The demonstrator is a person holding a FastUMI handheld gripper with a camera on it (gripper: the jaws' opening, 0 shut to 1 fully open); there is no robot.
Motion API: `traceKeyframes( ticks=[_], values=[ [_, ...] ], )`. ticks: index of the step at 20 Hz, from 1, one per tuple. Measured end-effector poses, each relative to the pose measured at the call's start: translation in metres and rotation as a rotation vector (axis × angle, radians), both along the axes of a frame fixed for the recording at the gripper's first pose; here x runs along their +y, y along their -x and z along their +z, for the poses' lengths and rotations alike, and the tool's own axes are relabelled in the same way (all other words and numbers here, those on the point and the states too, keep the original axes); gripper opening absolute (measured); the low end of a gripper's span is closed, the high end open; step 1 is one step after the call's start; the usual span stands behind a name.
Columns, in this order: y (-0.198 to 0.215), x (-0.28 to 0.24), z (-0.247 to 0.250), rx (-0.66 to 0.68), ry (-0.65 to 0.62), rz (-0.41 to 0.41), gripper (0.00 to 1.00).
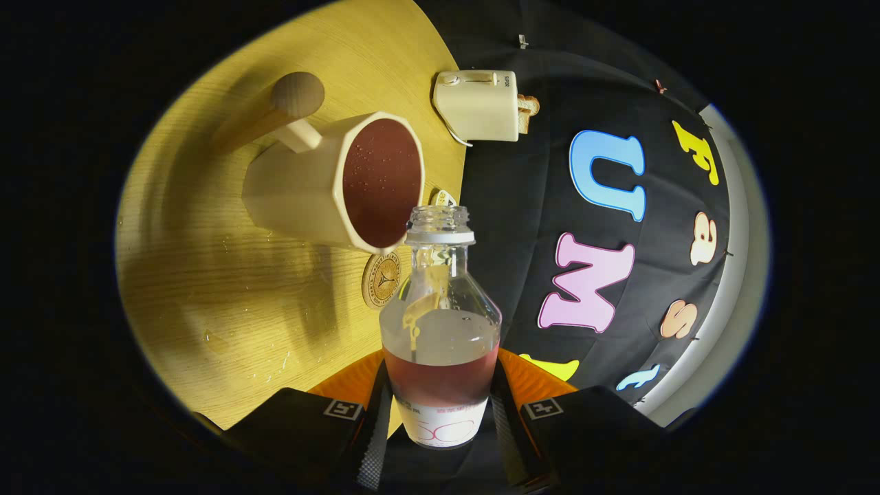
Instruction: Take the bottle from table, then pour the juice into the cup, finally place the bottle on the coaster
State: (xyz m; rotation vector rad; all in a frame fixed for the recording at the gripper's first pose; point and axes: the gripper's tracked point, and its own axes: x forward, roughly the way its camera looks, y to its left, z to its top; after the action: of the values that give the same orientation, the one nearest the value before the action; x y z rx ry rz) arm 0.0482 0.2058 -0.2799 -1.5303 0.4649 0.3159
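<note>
My gripper (440, 405) is shut on a clear, uncapped bottle (440, 323), one finger on each side of its lower body. Reddish juice fills about the lower third of the bottle. The whole scene is rolled sideways in this view. Just beyond the bottle's open mouth stands a cream faceted cup (330, 182) with a handle, holding dark red juice almost up to its rim. A round wooden coaster (382, 280) with a printed emblem lies on the yellow wooden table (227, 295), beside the cup and just behind the bottle's shoulder.
A cream toaster (479, 104) with a slice of bread in it stands at the far edge of the table. Small droplets dot the tabletop near the cup. The booth's black cloth wall rises behind the table.
</note>
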Motion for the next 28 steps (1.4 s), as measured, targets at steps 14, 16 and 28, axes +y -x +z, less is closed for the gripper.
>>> traceKeyframes(
  ticks=[14, 16, 28],
  values=[
    [0.0016, -0.0037, 0.0005, -0.001, 0.058, 0.029, 0.69],
    [0.0008, -0.0037, 0.0010, -0.004, 0.063, 0.027, 0.69],
    [-0.0057, -0.0007, 0.0080, -0.025, 0.099, 0.067, 0.69]
  ],
)
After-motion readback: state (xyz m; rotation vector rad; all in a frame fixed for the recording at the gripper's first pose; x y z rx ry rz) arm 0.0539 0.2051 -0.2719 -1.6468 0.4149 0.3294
